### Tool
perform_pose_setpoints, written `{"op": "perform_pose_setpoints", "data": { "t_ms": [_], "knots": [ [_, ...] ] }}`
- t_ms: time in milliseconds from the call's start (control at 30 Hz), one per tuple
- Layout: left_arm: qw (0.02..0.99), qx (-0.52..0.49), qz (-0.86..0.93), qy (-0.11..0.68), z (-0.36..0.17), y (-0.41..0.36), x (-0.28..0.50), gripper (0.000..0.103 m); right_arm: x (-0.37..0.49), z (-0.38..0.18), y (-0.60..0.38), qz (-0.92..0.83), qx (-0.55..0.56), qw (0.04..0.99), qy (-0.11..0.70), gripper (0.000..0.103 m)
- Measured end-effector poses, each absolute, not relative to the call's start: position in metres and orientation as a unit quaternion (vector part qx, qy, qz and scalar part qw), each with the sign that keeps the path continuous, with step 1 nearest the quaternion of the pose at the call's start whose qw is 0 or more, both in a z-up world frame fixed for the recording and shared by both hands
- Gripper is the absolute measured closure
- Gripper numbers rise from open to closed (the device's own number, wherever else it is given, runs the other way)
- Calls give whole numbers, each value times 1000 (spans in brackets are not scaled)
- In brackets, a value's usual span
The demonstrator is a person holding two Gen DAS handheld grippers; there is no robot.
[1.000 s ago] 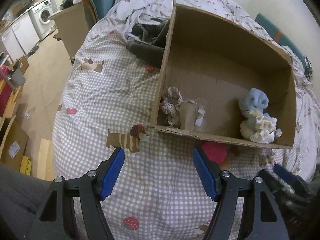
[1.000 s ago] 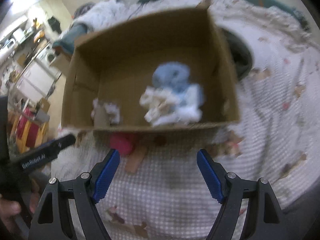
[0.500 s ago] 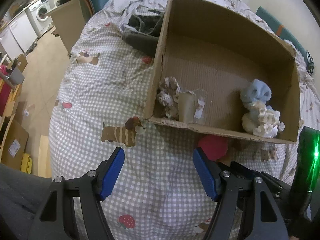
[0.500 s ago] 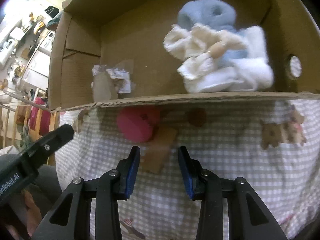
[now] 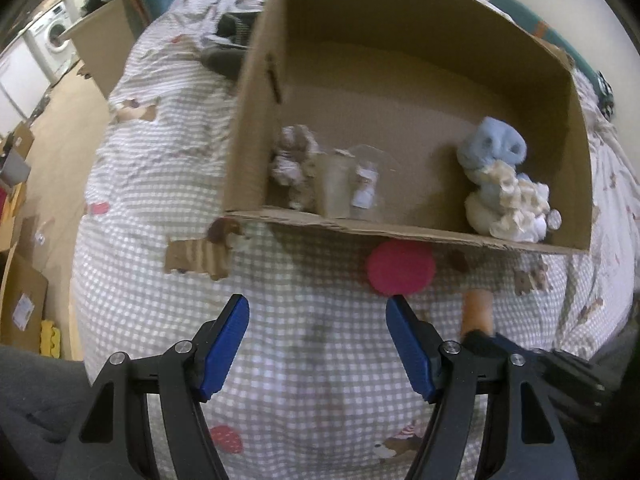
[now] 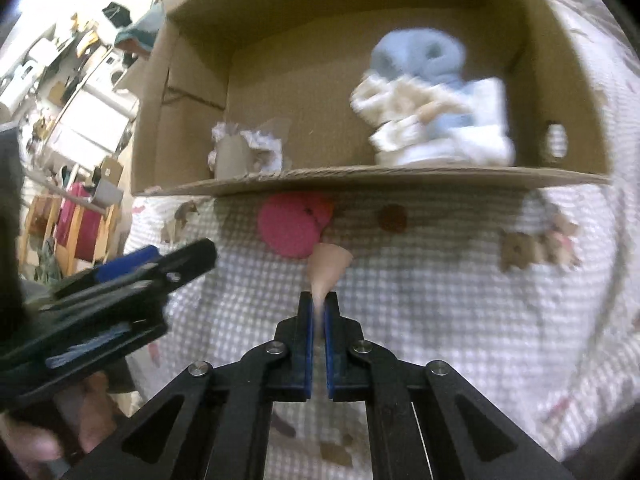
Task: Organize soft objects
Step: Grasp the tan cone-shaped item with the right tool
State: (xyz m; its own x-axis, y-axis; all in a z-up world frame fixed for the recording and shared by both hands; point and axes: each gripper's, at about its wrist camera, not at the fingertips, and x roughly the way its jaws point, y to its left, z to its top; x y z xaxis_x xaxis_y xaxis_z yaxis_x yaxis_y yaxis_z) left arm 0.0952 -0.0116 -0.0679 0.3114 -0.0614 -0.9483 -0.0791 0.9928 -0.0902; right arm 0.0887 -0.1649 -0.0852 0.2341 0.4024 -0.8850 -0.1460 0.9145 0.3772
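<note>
A cardboard box point(image 5: 400, 232) point(image 6: 360, 178) lies open on a checked bed cover. Inside are a blue and cream soft bundle point(image 5: 500, 184) point(image 6: 432, 104) at the right and crumpled patterned pieces point(image 5: 296, 168) point(image 6: 244, 148) at the left. A pink round soft item point(image 5: 400, 266) point(image 6: 290, 226) with a tan tag point(image 5: 476, 312) point(image 6: 328, 266) lies just in front of the box. My right gripper point(image 6: 319, 304) is shut on the tan tag. My left gripper point(image 5: 318, 320) is open and empty, to the left of the pink item.
Dark clothing point(image 5: 228, 44) lies on the bed beyond the box's left wall. A second cardboard box point(image 5: 104, 48) and a washing machine point(image 5: 52, 36) stand off the bed at the far left. The bed edge drops to a wooden floor point(image 5: 52, 152) on the left.
My right gripper has closed from wide open to pinched on the tan tag of the pink item. My left gripper has moved a little closer to the box, still open.
</note>
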Motion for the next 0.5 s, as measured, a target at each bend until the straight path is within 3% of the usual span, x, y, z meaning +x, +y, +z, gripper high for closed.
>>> {"op": "perform_pose_setpoints", "data": {
  "t_ms": [500],
  "knots": [
    [795,-11,-58,604,-103,-61,119,35,81,-73,-201,133,147,798,568,96]
  ]
}}
